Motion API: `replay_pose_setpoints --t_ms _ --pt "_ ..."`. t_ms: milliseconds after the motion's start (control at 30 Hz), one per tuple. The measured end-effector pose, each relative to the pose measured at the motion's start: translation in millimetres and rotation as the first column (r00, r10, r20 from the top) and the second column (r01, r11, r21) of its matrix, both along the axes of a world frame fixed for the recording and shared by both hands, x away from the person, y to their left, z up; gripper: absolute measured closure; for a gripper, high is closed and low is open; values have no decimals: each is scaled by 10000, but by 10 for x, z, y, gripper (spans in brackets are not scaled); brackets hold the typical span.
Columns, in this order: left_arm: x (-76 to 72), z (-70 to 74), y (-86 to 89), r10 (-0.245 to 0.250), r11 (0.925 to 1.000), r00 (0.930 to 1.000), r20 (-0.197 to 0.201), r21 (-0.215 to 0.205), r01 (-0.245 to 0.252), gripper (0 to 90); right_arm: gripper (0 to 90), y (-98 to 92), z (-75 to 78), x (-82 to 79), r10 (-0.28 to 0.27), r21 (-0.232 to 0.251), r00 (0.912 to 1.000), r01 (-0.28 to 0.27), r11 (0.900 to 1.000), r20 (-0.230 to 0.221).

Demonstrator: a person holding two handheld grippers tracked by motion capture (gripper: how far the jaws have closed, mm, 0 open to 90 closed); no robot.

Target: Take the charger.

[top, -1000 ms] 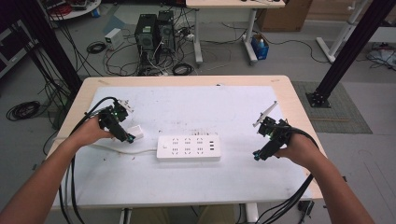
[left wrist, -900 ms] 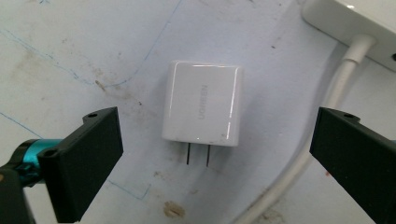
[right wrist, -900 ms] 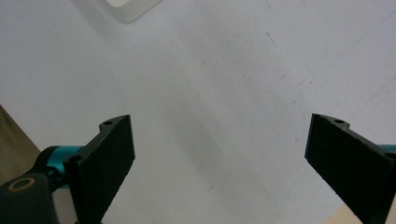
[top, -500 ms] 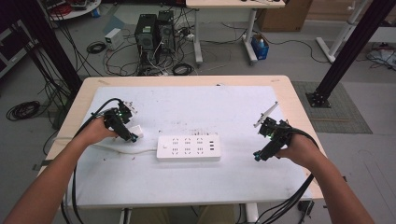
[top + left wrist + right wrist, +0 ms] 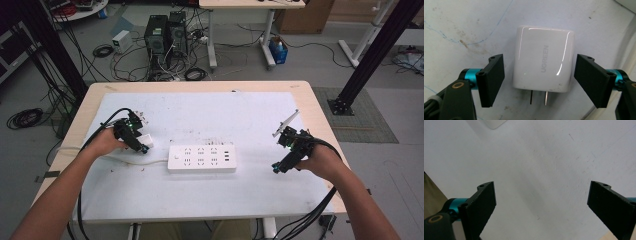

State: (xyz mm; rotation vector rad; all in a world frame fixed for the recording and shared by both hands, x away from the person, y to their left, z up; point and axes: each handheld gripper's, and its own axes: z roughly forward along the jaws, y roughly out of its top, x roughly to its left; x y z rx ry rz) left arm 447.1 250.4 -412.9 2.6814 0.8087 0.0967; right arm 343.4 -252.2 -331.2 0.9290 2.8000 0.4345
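Computer towers (image 5: 165, 32), tangled floor cables (image 5: 130, 55), black frame posts (image 5: 370, 55)

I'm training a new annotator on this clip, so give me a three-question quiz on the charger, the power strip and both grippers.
1. True or false: the left gripper has its jaws shut on the white charger.
2. Which way do the charger's prongs point in the left gripper view: A) toward the camera, B) away from it, C) straight up off the table?
3. What lies on the table between the two hands in the high view?

Key
1. False: the jaws stand open on either side of it, with gaps.
2. A.
3. A white power strip; the right gripper is open over bare table.
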Motion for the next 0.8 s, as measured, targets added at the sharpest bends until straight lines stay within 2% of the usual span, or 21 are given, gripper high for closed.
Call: replay_pose_setpoints --t_ms 100,233,333,433,533,800 --pt "-4 -8 14 88 9998 10000 -43 -150 -89 270 78 -9 -9 5 -59 64 10000 59 10000 7" --pt "4 -14 21 38 9999 10000 -73 -132 -39 289 78 -1 -18 5 2 35 10000 -2 10000 -5" --pt "-4 -27 15 50 9999 9999 115 -88 -49 318 78 10 -20 5 13 16 10000 -13 10000 -23" --pt "-4 -24 30 80 9999 9999 126 -150 -78 352 78 9 -29 9 -17 50 10000 17 10000 17" --pt "-12 -17 46 14 9999 9995 313 -139 -10 424 78 6 -38 7 -13 73 10000 13 10000 34" --pt "-51 -22 60 60 9997 9983 585 -240 -46 427 78 -20 -41 13 -274 65 9992 272 9996 281"
